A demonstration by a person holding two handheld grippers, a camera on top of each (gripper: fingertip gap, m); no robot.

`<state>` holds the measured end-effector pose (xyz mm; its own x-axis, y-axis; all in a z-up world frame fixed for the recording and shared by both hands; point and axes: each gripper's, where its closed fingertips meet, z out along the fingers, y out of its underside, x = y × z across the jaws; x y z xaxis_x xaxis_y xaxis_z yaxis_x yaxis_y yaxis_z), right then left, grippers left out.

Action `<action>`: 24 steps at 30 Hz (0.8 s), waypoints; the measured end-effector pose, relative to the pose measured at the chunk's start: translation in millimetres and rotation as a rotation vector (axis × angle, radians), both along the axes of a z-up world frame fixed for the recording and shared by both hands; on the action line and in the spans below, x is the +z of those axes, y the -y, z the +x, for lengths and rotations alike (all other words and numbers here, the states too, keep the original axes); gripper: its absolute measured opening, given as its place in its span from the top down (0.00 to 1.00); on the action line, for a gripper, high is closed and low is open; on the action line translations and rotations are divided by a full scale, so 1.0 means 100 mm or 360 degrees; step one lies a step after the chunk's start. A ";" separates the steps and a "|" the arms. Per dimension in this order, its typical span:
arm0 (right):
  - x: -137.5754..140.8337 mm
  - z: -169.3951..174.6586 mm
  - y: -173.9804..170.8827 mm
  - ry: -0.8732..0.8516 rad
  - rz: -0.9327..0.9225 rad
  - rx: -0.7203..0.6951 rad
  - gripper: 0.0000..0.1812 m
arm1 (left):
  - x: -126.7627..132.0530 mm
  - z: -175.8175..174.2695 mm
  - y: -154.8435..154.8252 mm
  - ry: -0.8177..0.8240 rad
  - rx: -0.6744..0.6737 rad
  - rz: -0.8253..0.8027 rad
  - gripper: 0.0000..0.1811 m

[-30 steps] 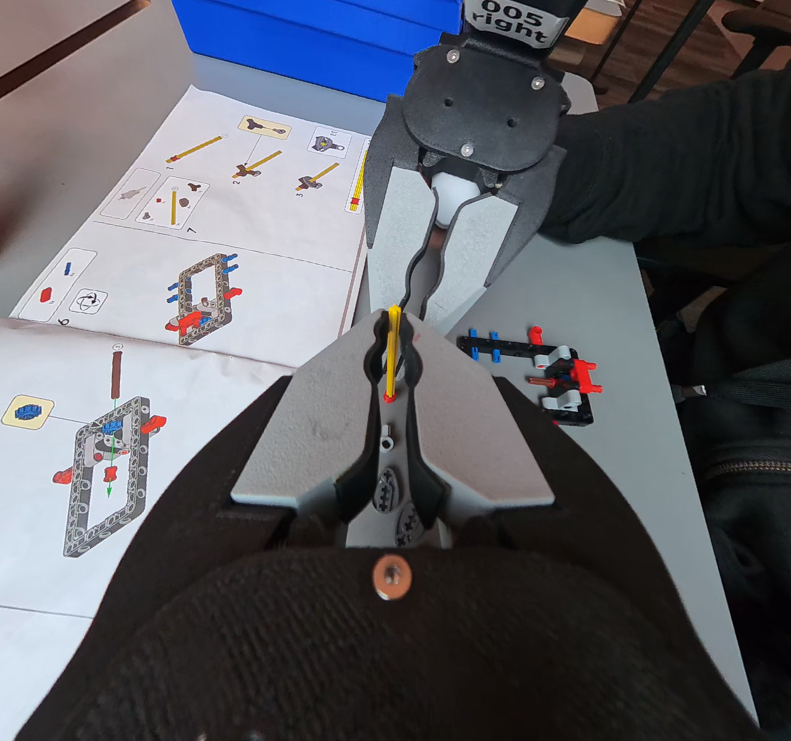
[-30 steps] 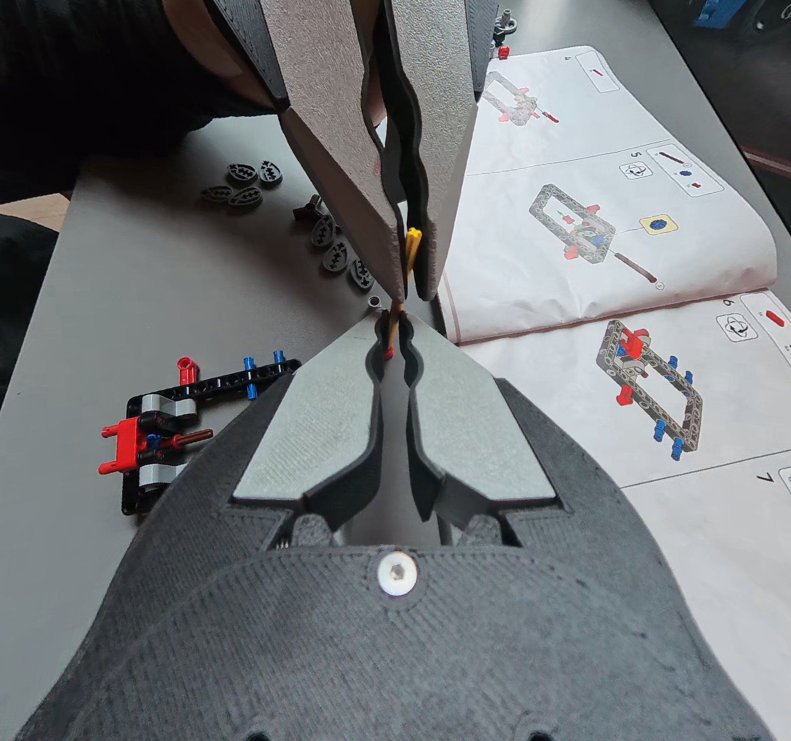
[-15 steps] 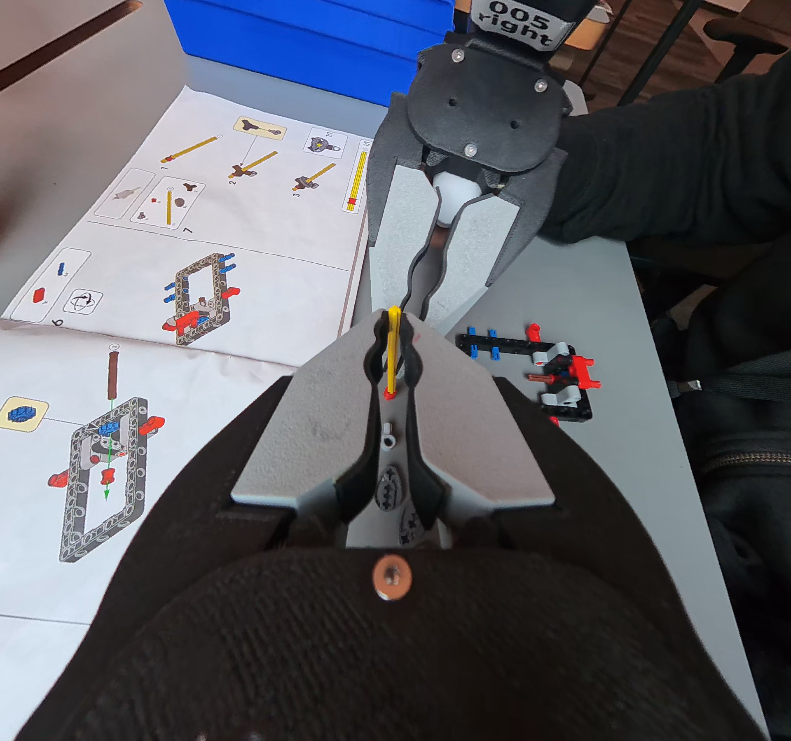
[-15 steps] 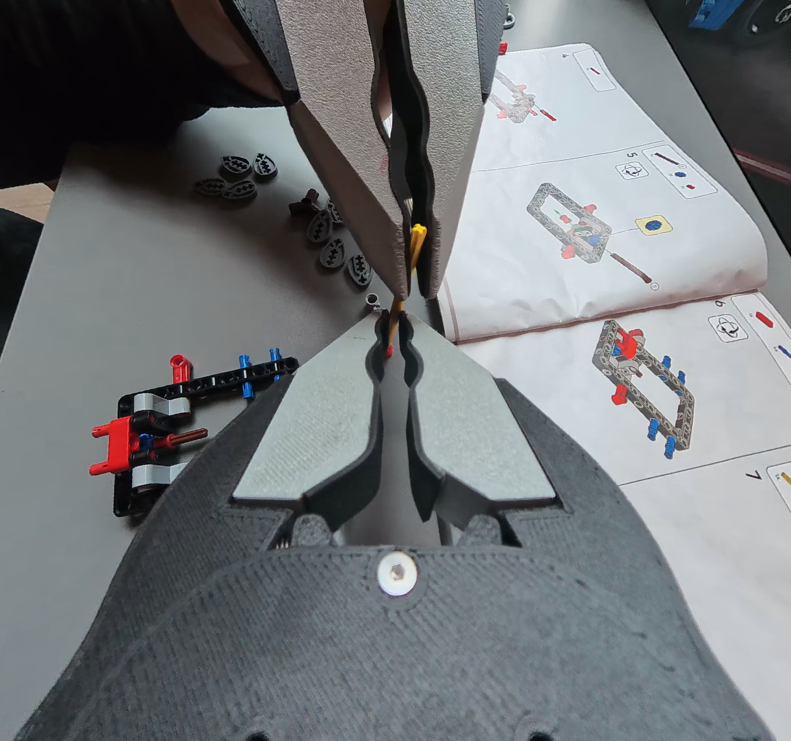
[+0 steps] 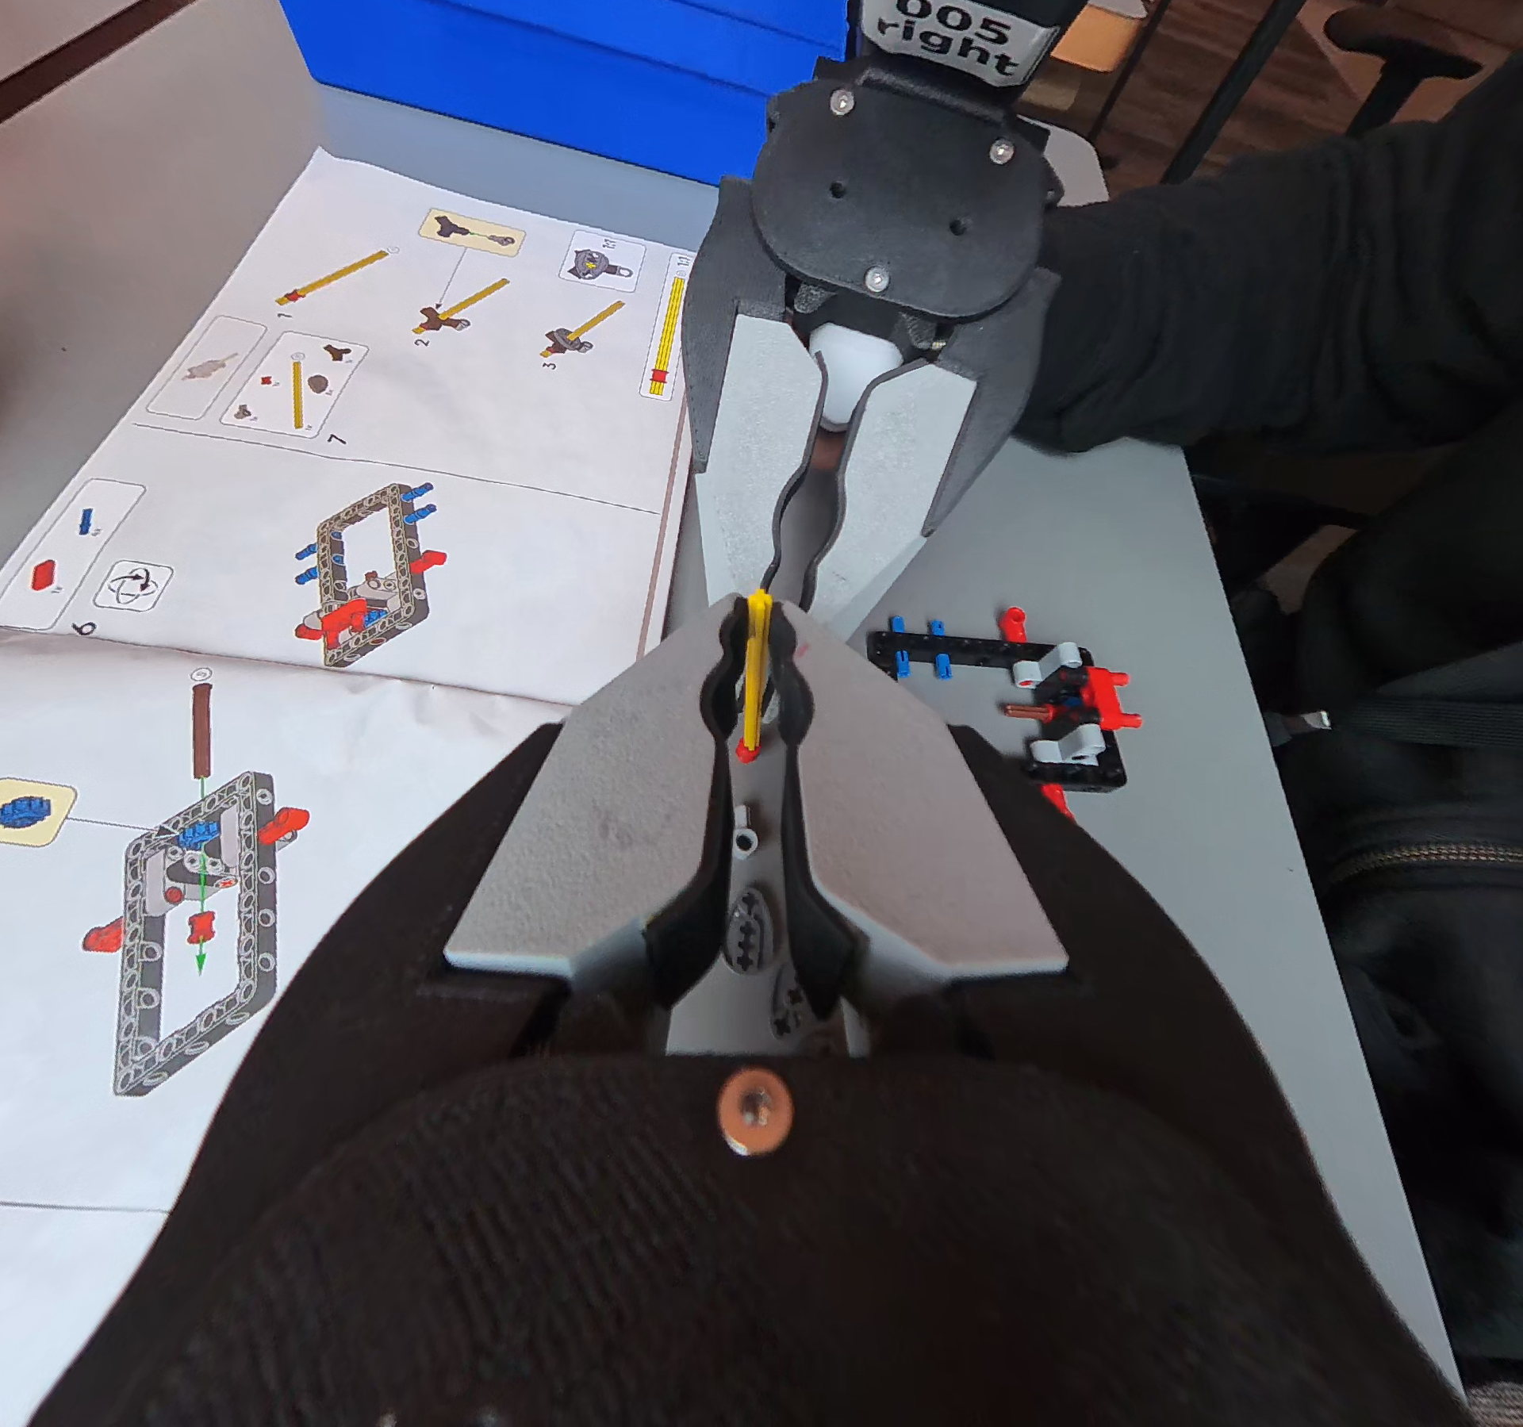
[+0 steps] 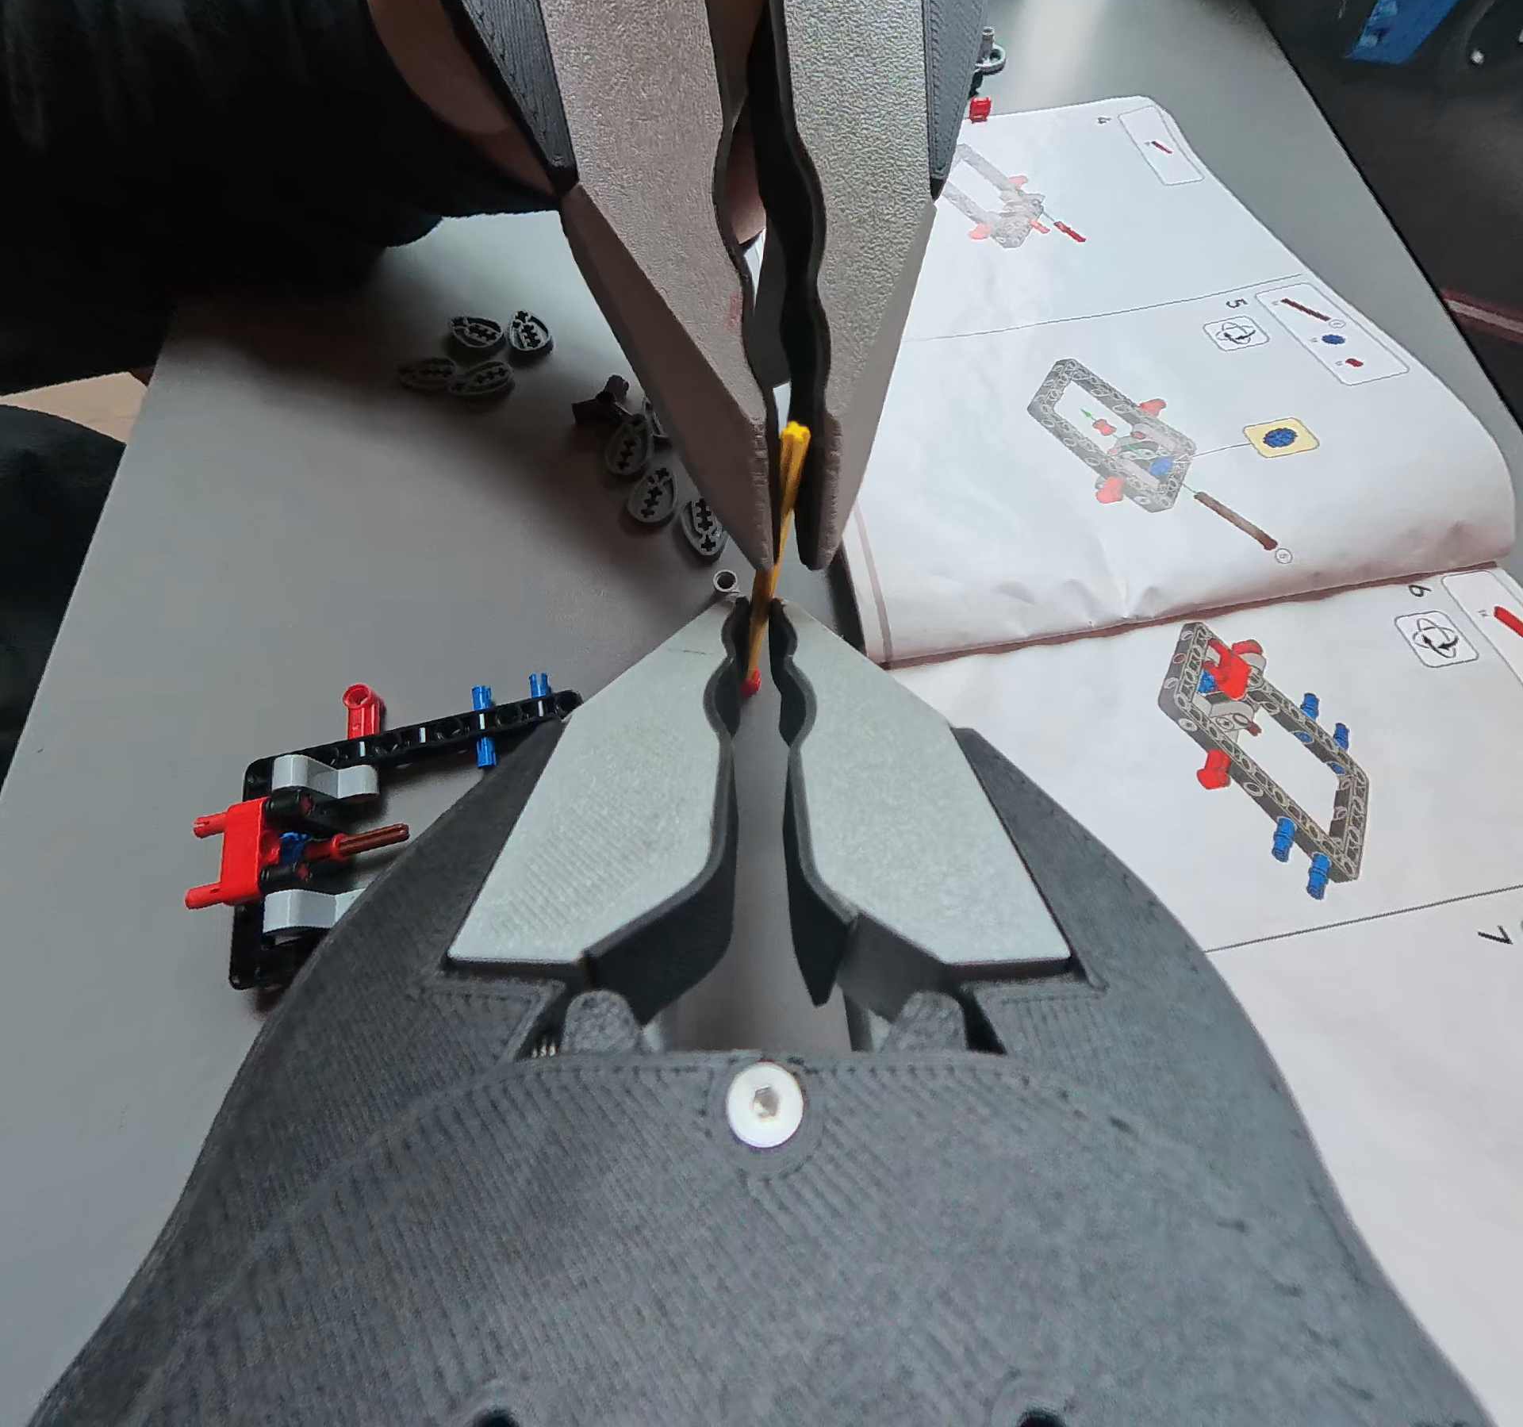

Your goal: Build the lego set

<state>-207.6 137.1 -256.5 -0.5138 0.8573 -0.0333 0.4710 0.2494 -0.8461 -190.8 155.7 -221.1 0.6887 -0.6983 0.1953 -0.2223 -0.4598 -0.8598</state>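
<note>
A thin yellow axle [image 5: 754,670] with a red bush on its lower end stands roughly upright between both grippers above the grey table. My left gripper [image 5: 754,621] is shut on it at the fingertips. My right gripper [image 6: 760,613] meets it tip to tip from the opposite side and is shut on the same axle [image 6: 783,497]. The left gripper also shows in the right wrist view [image 6: 787,559]. A black frame assembly [image 5: 1047,695] with red, blue and grey parts lies on the table beside the grippers; it also shows in the right wrist view [image 6: 330,810].
An open instruction booklet [image 5: 330,481] lies to my left. Several dark grey oval pieces [image 6: 651,481] and a small grey bush [image 6: 724,581] lie under the grippers. A blue bin [image 5: 577,11] stands at the table's far end. A person's black sleeve [image 5: 1277,275] is behind the right gripper. Both grippers' tips are close together, under 4 cm apart.
Both grippers stay shut on the axle, tip to tip. The pair has drifted only slightly over the table.
</note>
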 end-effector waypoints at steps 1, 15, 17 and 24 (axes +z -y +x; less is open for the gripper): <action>0.00 0.00 0.00 0.0001 -0.0012 0.0005 0.99 | 0.00 0.00 0.00 0.0001 0.0001 0.0000 0.99; -0.10 0.00 0.01 0.0039 0.0085 0.0028 0.99 | -0.03 0.00 0.00 -0.0083 0.0003 -0.0012 0.98; -0.11 0.00 0.02 0.0033 0.0111 0.0030 0.99 | -0.03 0.01 0.00 -0.0067 -0.0001 -0.0006 0.99; -0.11 0.01 0.01 0.0035 0.0122 0.0044 0.99 | -0.03 0.02 -0.02 -0.0037 0.0043 0.0015 0.99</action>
<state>-207.1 136.2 -267.9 -0.5373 0.8431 0.0206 0.4811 0.3264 -0.8136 -189.3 157.7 -224.5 0.7114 -0.6813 0.1725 -0.2298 -0.4575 -0.8590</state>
